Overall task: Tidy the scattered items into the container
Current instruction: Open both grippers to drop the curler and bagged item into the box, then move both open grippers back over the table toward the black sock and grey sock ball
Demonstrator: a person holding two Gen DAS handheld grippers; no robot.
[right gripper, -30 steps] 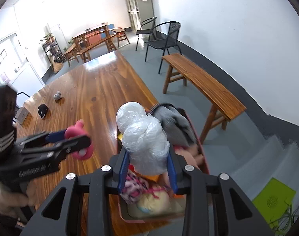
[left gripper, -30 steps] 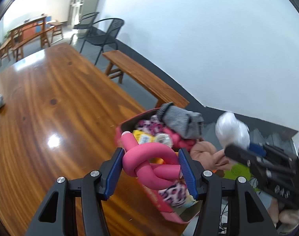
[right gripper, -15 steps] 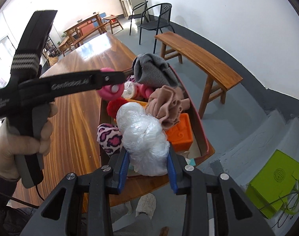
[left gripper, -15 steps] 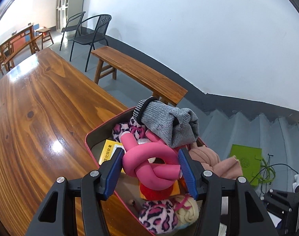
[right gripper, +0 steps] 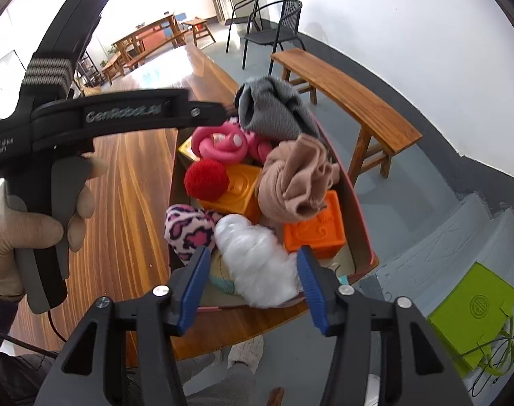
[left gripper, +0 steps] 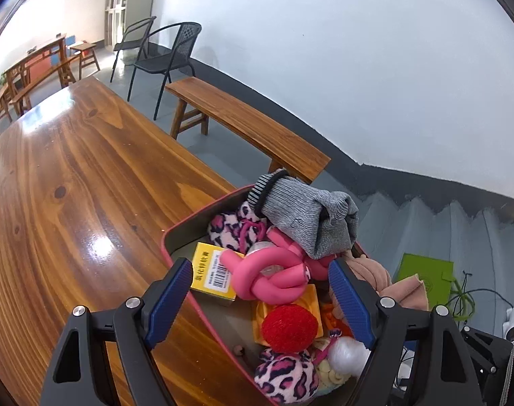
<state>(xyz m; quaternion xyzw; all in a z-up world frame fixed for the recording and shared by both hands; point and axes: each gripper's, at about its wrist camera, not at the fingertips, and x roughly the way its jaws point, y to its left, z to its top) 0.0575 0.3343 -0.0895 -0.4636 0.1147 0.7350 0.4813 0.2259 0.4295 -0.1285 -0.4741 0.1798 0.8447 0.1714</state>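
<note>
Left tool (left gripper: 260,297): jaws opening, pink knotted tube (left gripper: 270,275) released into red container (left gripper: 202,304). Right tool (right gripper: 253,280): jaws opening, white plastic bundle (right gripper: 257,257) lying loose in the same container.

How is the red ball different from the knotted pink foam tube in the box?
The red ball is round, fuzzy-looking and deep red; the knotted pink foam tube is smooth, long and tied into loops. The red ball sits on an orange block, while the knotted pink foam tube lies farther back, against the yellow carton and by the grey sock. Both lie loose inside the red-rimmed box.
</note>
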